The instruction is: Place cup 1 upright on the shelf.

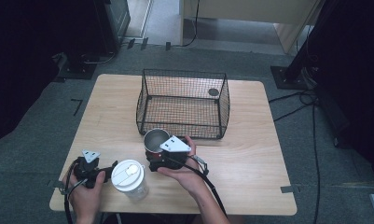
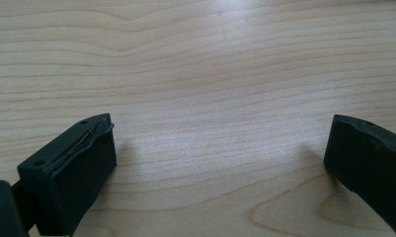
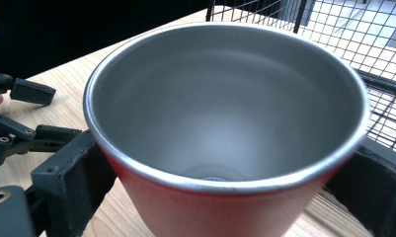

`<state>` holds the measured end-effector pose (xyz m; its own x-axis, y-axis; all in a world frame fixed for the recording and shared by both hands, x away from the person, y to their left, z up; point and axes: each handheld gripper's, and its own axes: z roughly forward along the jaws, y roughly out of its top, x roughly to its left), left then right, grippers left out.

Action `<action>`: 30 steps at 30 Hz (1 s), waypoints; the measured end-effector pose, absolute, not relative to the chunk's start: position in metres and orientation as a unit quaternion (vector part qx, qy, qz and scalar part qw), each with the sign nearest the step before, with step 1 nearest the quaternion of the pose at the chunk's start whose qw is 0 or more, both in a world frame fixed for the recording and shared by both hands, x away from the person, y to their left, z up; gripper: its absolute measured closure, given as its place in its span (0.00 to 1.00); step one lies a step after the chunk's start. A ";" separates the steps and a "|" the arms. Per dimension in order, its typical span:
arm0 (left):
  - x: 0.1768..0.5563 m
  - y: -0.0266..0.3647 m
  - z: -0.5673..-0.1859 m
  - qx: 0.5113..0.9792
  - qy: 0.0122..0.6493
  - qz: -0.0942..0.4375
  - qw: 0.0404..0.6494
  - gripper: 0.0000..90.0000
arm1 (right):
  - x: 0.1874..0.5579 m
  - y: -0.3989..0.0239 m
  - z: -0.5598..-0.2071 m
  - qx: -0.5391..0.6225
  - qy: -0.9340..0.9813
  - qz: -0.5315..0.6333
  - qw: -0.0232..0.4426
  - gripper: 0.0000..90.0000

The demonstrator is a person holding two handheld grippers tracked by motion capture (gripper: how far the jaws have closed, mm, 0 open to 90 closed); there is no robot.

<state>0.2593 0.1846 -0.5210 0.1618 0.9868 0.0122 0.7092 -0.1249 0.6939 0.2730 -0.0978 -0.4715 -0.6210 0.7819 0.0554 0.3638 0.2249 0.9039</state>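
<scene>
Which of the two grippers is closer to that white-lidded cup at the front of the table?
Left. The left gripper points at the white-lidded cup right beside it; the right gripper is shut on the red metal cup behind it.

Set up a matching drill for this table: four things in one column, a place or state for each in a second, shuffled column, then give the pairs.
Things:
1. red cup
2. wire basket
3. white-lidded cup
4. left hand-held gripper

Places or states:
A. stands at the middle of the table, far side
B. open over bare wood
C. between the jaws of the right hand-held gripper
D. stands between the two hands, near the table's front edge

Pairs: 1-C, 2-A, 3-D, 4-B
</scene>
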 end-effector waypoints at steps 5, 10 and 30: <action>0.259 0.185 -0.521 0.708 0.599 0.247 0.282 0.00 | 0.276 -0.094 -0.473 0.380 0.753 0.490 0.219 0.07; 0.259 0.185 -0.521 0.708 0.599 0.247 0.282 0.00 | 0.279 -0.091 -0.475 0.379 0.754 0.489 0.220 0.07; 0.259 0.184 -0.521 0.708 0.599 0.247 0.282 0.00 | 0.275 -0.115 -0.464 0.390 0.744 0.493 0.226 0.08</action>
<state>0.2594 0.1845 -0.5210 0.1606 0.9869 0.0113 0.7086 -0.1233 0.6947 0.2753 -0.1150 -0.4638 -0.5937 0.8033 0.0483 0.3568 0.2090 0.9105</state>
